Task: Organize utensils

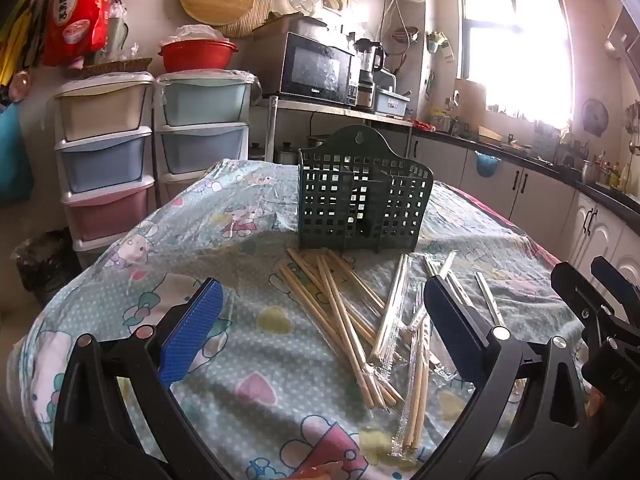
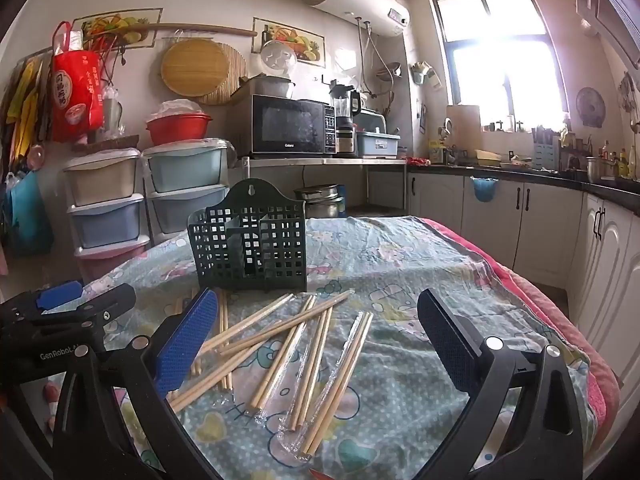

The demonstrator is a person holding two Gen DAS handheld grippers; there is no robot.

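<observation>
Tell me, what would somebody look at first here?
Probably the dark green holder, standing upright in the middle of the cartoon tablecloth. Right in front of it, wooden chopsticks lie scattered, some in clear wrappers. Both grippers, left and right, hover above them with jaws wide open.

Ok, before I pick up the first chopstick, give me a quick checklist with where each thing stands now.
1. Left claw open and holding nothing: ok.
2. Right claw open and holding nothing: ok.
3. Holder upright on the cloth: ok.
4. Holder compartments free: ok, nothing seen inside.
5. Chopsticks lying singly: not ok, they cross and overlap.
6. Wrapped pairs unwrapped: not ok, plastic sleeves on.
</observation>
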